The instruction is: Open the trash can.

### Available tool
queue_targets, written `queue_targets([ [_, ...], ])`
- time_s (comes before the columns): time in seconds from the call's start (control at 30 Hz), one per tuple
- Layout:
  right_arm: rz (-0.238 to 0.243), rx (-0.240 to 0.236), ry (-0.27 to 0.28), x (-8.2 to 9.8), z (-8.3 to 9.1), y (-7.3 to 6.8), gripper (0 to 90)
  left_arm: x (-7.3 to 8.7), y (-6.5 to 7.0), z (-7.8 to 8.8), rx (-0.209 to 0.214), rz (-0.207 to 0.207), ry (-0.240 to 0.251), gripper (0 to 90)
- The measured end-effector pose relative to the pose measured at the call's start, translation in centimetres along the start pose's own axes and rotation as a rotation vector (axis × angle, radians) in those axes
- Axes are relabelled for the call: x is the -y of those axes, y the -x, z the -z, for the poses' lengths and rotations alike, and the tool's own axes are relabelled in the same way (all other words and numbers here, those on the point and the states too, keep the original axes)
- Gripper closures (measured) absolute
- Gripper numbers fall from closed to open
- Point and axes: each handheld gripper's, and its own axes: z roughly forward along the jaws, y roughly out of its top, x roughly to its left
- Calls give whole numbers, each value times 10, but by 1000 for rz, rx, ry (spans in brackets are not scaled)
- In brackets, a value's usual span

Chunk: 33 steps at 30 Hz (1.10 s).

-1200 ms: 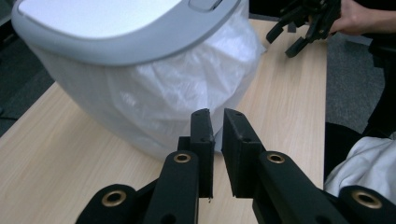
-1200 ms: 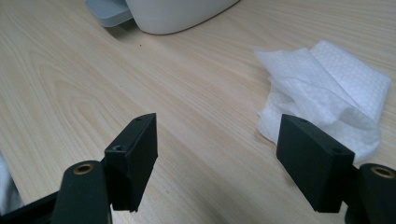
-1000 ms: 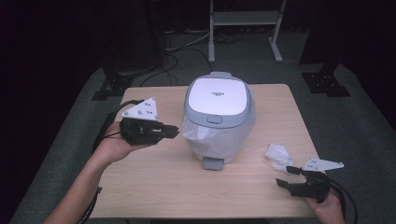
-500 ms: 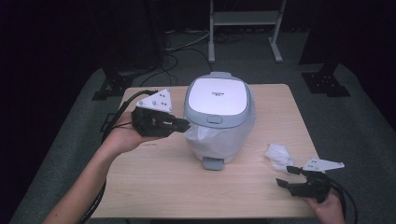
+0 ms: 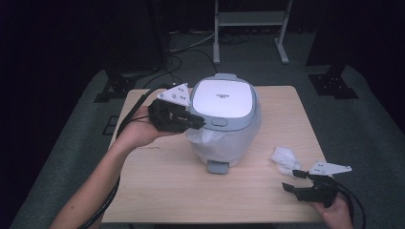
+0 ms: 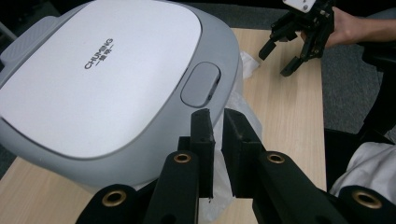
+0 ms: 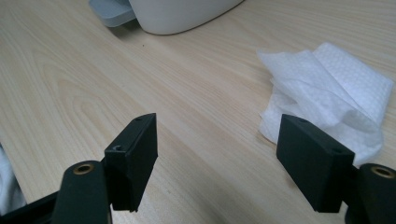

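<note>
A white and grey rice cooker [image 5: 222,102] stands with its lid down mid-table, crinkled clear plastic [image 5: 210,143] hanging over its front. In the left gripper view the lid [image 6: 93,79] and its grey oval button [image 6: 200,84] lie just ahead. My left gripper [image 5: 198,123] is at the cooker's left front rim beside the button, its jaws shut with nothing between them [image 6: 218,116]. My right gripper [image 5: 289,180] rests low near the front right corner, open [image 7: 219,135]. A crumpled white tissue [image 7: 327,93] lies just beyond its right jaw.
The wooden table [image 5: 157,191] has bare room at the front left and middle. A grey tab [image 5: 218,167] sticks out at the cooker's base. The tissue [image 5: 285,158] lies right of it. A metal rack [image 5: 248,19] and black stand feet [image 5: 329,83] are on the floor behind.
My left gripper has moved right and away from the person, from left of the cooker up to the lid's front rim. The right gripper has stayed put.
</note>
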Motion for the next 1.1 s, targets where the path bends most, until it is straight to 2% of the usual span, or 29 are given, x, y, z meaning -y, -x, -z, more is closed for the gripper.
queue_targets([
  [0.3, 14, -11, -8, 0, -3, 0, 281, -16, -2, -15, 16, -16, -8, 821],
  [0.63, 6, -20, -5, -1, -2, 0, 281, -29, -6, -31, 31, -34, -28, 819],
  [0.83, 14, -23, -9, -1, -3, -1, 282, -32, -7, -41, 34, -47, -41, 812],
  [1.1, 14, -28, -11, -1, -4, -1, 281, -33, -9, -46, 38, -42, -47, 816],
])
